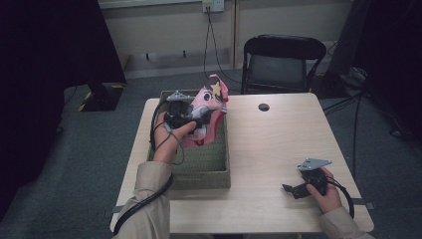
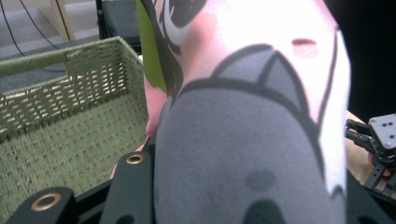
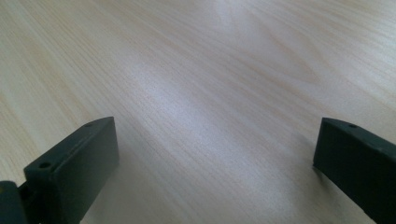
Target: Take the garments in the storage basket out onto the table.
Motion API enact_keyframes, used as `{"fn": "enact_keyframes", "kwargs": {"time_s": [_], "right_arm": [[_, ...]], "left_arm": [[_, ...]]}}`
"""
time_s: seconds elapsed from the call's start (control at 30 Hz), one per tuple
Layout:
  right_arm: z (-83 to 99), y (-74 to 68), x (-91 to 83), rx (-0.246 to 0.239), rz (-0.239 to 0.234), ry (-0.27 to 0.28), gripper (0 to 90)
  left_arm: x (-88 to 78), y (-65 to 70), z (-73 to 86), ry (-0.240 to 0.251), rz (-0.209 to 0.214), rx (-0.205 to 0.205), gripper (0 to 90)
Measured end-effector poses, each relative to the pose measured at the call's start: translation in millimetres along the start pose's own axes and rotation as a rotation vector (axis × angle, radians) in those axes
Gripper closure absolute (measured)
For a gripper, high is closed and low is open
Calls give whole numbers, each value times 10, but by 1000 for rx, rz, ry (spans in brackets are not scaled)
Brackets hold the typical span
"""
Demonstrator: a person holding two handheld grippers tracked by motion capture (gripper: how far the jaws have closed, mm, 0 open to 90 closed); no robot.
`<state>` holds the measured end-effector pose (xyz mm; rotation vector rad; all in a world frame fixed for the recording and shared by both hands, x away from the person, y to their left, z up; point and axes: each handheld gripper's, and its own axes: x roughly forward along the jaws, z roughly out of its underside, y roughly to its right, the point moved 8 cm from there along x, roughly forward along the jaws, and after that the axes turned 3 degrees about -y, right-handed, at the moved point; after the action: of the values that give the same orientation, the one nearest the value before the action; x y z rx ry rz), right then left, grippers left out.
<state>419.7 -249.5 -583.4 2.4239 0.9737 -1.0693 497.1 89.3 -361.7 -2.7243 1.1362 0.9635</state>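
Observation:
A pink soft toy with a cartoon face and a grey patch hangs above the far part of a green woven basket. My left gripper is shut on it from the left side, held up by the person's left hand. In the left gripper view the toy bulges out over the black jaws, and the basket's wall lies behind and below it. My right gripper rests low over the table near the front right, jaws open and pointing left. The right gripper view has the jaws wide apart over bare wood.
The light wooden table has a round cable hole at its far edge. A black folding chair stands behind the table, and cables run over the grey carpet. The right gripper also appears at the right edge of the left gripper view.

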Motion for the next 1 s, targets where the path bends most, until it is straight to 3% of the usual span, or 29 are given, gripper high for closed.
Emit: {"fn": "enact_keyframes", "kwargs": {"time_s": [0.4, 1.0], "right_arm": [[0, -1, 0, 1, 0, -1, 0], [0, 0, 0, 0, 0, 0, 0]], "left_arm": [[58, 311, -148, 31, 79, 22, 552], [290, 710, -193, 30, 174, 62, 550]]}}
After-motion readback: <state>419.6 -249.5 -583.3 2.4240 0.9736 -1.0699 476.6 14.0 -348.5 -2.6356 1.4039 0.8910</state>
